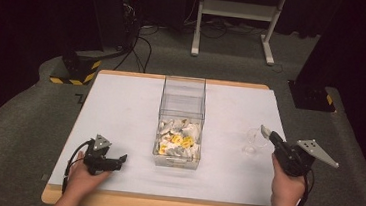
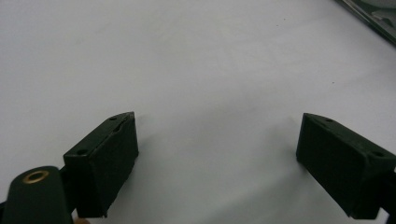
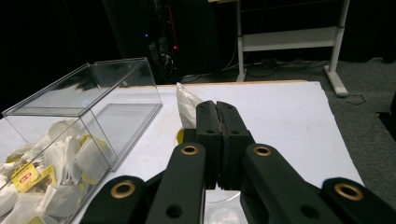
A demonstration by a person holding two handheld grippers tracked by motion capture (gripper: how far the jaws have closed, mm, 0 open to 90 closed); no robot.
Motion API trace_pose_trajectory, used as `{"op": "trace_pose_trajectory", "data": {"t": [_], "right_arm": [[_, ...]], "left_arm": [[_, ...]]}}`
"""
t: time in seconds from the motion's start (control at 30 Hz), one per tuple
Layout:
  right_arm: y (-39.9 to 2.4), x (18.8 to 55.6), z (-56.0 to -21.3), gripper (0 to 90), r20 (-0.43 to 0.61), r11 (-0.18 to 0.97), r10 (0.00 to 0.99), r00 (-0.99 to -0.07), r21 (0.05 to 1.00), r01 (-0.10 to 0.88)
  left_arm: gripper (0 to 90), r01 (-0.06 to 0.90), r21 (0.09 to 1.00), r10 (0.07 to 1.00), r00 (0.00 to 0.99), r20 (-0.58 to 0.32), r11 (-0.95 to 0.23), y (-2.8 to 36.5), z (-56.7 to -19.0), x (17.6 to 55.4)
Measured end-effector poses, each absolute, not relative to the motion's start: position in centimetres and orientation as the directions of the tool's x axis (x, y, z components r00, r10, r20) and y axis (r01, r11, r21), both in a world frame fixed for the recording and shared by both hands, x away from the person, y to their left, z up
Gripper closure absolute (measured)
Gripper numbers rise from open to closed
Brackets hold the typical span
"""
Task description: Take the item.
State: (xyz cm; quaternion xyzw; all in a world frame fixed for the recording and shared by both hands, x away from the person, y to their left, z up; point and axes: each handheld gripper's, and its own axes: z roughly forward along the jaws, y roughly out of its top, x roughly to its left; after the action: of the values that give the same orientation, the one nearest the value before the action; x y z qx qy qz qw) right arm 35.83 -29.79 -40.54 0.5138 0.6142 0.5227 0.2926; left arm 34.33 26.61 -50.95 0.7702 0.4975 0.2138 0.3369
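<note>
A dark room surrounds the white table (image 1: 120, 107), where a clear plastic box (image 1: 183, 105) of tea bags (image 1: 178, 137) stands mid-table. Near the right edge, the right gripper (image 3: 216, 109) has its jaws pressed together on a tea bag (image 3: 187, 105), beside a glass (image 1: 253, 139). Near the front-left corner, the left gripper (image 2: 217, 149) rests with jaws spread, nothing between them.

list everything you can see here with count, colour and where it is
clear box: 1, transparent, table middle
tea bags: a heap, white with yellow tags, near end of the box
tea bag: 1, white, pinched in the right tool
clear glass: 1, transparent, beside the right tool
table: 1, white top, wood edge
desk frame: 1, white, on the floor behind
left tool: 1, black, open, near left
right tool: 1, black, shut, near right
</note>
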Motion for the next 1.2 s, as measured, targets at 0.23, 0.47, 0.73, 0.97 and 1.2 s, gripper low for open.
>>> {"op": "trace_pose_trajectory", "data": {"t": [0.23,0.47,0.73,0.97,1.2], "right_arm": [[-29.9,36.2,-41.1,89.2,0.178,-0.073,0.941,-0.288,0.937,0.343],[-29.5,36.9,-41.9,89.1,0.166,-0.051,0.945,-0.283,0.926,0.374],[-29.2,37.5,-42.6,88.4,0.165,-0.039,0.945,-0.283,0.914,0.403],[-28.9,37.7,-42.8,73.4,0.166,-0.033,0.943,-0.29,0.91,0.413],[-28.7,37.7,-42.8,69.5,0.163,-0.029,0.942,-0.292,0.91,0.414]], "left_arm": [[12.9,0.623,0.732,0.91,0.413,-0.007,-0.277,26.6,-51.0,34.3],[12.8,0.623,0.732,0.91,0.414,-0.007,-0.277,26.6,-51.0,34.3],[12.8,0.623,0.732,0.911,0.413,-0.007,-0.277,26.6,-51.0,34.3],[12.8,0.623,0.732,0.911,0.413,-0.007,-0.277,26.6,-51.0,34.3],[12.8,0.622,0.732,0.911,0.413,-0.007,-0.276,26.6,-51.0,34.3]]}}
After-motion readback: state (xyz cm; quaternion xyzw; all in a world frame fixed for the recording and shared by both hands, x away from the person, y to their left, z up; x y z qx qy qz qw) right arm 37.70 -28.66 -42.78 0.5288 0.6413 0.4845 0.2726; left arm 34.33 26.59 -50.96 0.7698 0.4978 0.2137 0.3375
